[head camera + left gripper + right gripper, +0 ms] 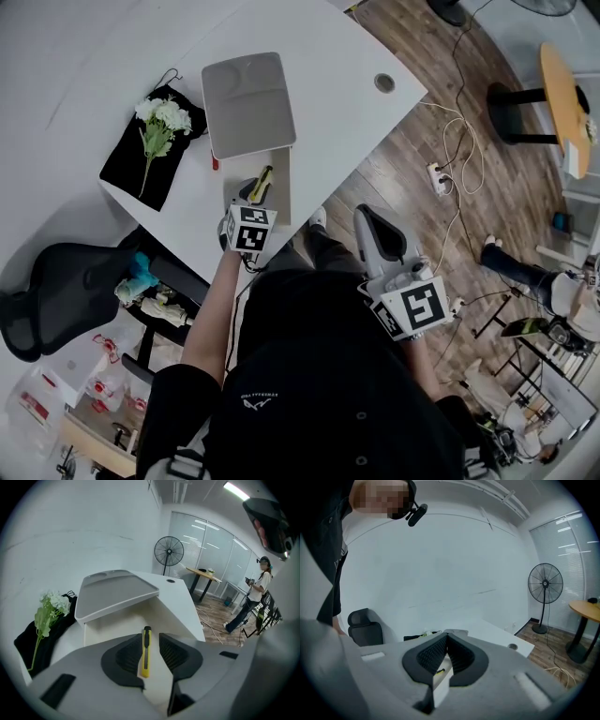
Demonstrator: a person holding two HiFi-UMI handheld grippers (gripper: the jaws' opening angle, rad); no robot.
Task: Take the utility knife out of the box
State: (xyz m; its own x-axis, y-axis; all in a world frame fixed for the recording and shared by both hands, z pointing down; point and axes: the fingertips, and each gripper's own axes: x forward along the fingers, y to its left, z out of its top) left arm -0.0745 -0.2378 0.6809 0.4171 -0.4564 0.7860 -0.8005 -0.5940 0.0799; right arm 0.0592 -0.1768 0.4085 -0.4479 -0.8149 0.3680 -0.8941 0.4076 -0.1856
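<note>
- Head view: the left gripper [251, 199] is over the open box [279, 178] at the near edge of the table [356, 122]. The knife [262, 184] lies in the box. The right gripper [377, 234] hangs off the table, to the right.
- Left gripper view: the jaws stand apart on either side of the slim yellow plastic knife, not yet gripping it. The step in hand is the grasp. Next, probably, close squarely on its narrow body and lift clear of the smooth raised lid [117, 590].
- Right gripper view: the ribbed black pads [429, 656] meet, holding nothing.
</note>
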